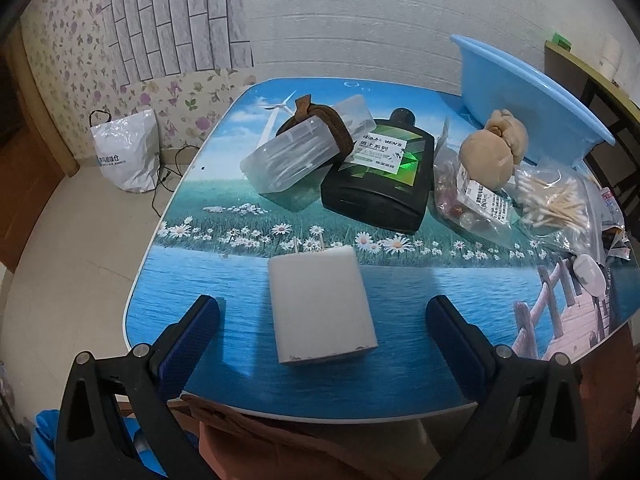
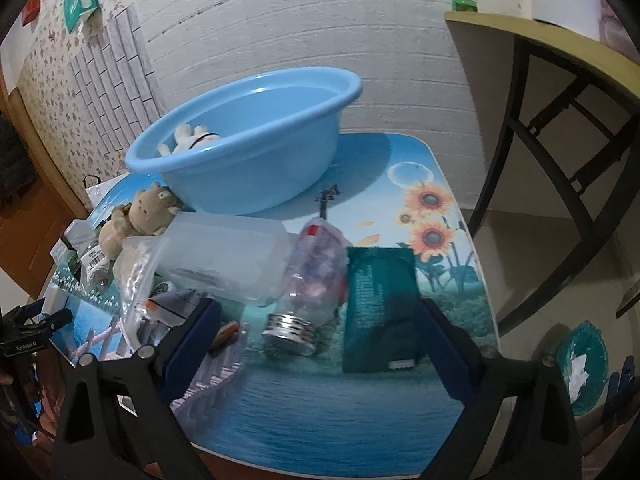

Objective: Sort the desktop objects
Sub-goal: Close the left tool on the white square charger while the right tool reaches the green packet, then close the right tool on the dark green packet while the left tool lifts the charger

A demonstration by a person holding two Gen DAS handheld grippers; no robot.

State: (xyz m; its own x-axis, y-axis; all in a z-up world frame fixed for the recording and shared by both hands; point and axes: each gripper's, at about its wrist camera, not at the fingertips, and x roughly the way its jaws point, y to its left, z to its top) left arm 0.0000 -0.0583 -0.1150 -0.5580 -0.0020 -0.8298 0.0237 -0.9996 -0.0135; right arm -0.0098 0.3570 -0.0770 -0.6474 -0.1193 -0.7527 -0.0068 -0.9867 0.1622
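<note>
One blue basin [image 2: 248, 148] stands at the table's [image 2: 320, 420] far edge with a pale soft toy [image 2: 188, 138] inside — only the right wrist view shows that. Both grippers gape: the left gripper [image 1: 322, 320] straddles a white charger [image 1: 320, 304] without touching, the right gripper [image 2: 320, 320] frames a bulb-shaped bottle [image 2: 308, 280] and teal box [image 2: 380, 308]. Cotton swabs [image 1: 552, 204] in a clear bag and the black bottle [image 1: 384, 168] show clearly only on the left.

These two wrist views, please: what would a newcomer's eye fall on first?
Probably the blue basin at the back of the picture-printed table, with a pale soft toy inside. Next, the black bottle lying amid the central clutter, and the white charger lying between the open left gripper's fingers.
</note>
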